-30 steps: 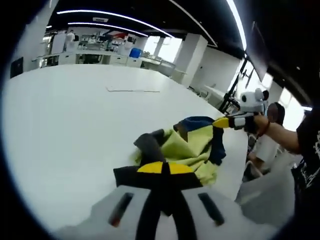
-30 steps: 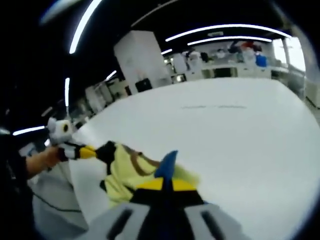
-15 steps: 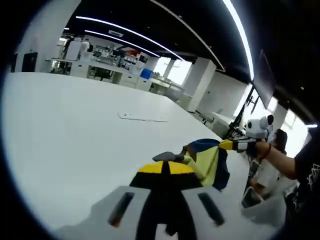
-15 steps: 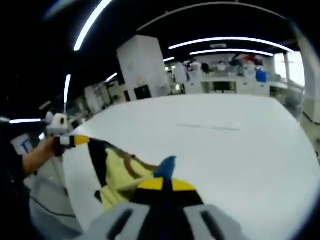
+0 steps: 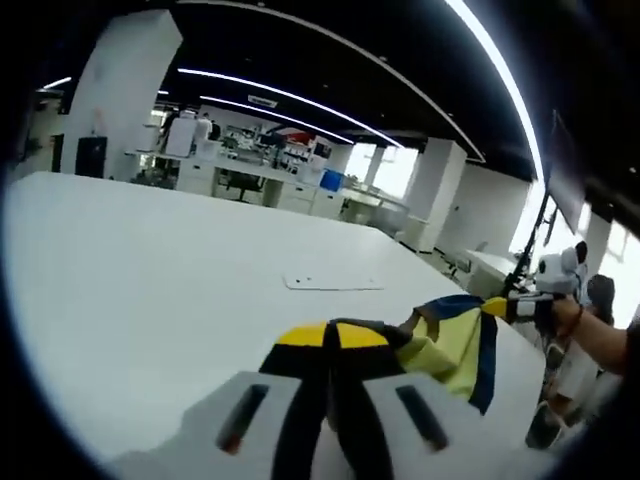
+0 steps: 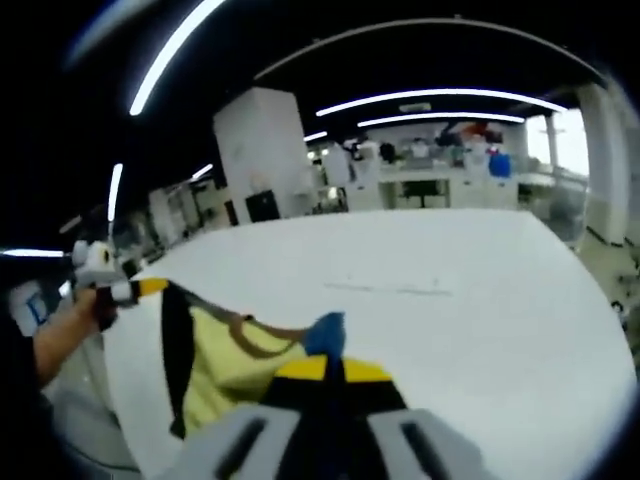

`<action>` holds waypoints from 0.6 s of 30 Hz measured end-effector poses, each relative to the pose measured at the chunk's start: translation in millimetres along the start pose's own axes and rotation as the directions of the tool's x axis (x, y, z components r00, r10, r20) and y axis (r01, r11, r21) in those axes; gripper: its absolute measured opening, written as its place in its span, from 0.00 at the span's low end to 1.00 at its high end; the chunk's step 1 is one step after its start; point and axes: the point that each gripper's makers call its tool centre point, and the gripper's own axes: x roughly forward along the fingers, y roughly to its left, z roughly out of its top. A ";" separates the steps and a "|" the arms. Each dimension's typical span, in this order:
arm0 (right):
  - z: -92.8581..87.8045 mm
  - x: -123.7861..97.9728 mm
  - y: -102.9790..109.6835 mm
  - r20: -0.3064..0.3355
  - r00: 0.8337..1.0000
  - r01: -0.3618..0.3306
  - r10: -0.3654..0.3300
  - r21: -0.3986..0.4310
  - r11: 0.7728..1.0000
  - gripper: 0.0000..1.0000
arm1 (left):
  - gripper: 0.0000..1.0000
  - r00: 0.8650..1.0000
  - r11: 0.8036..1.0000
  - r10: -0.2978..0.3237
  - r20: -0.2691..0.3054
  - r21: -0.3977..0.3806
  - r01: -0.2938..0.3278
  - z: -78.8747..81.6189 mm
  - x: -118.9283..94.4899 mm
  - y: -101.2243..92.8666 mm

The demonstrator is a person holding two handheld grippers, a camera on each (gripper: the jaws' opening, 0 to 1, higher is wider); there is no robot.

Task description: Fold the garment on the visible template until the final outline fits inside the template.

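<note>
A yellow-green garment [image 5: 448, 350] with navy and brown trim hangs in the air, stretched between both grippers above the white table [image 5: 150, 260]. In the left gripper view my left gripper [image 5: 332, 335] is shut on one edge of it. From the right, my right gripper [image 5: 495, 307] pinches another corner. In the right gripper view my right gripper [image 6: 330, 368] is shut on the garment [image 6: 225, 360] by a blue corner. The left gripper [image 6: 150, 288] holds the far edge, a hand behind it. The template [image 5: 335, 284] is a faint flat outline farther out on the table.
The table edge [image 6: 125, 400] runs just below the hanging cloth, near the person's arm [image 5: 600, 340]. Benches, shelves and a white pillar [image 6: 258, 150] stand far behind the table.
The garment has come up off the table, where it lay bunched, and now hangs spread between the grippers. Both views have tilted upward and the grippers have drawn apart.
</note>
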 end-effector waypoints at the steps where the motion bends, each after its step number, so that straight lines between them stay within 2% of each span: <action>1: 1.0 1.1 -0.7 0.003 1.000 0.005 -0.005 -0.001 1.000 0.00 | 0.00 1.000 1.000 0.006 0.001 0.001 -0.006 0.3 3.4 2.9; 7: 8.8 26.9 -17.4 0.019 0.999 0.043 -0.043 -0.007 0.999 0.00 | 0.00 0.999 0.999 0.042 0.005 0.002 -0.042 2.9 24.4 21.3; 12: 5.5 51.8 -33.8 0.017 0.996 0.083 -0.083 0.021 0.996 0.00 | 0.00 0.997 0.998 0.067 -0.025 0.019 -0.067 -4.5 46.2 36.8; 18: -4.9 79.9 -49.5 -0.009 0.994 0.110 -0.110 0.049 0.993 0.00 | 0.00 0.993 0.995 0.095 -0.067 0.017 -0.094 -21.0 72.3 61.4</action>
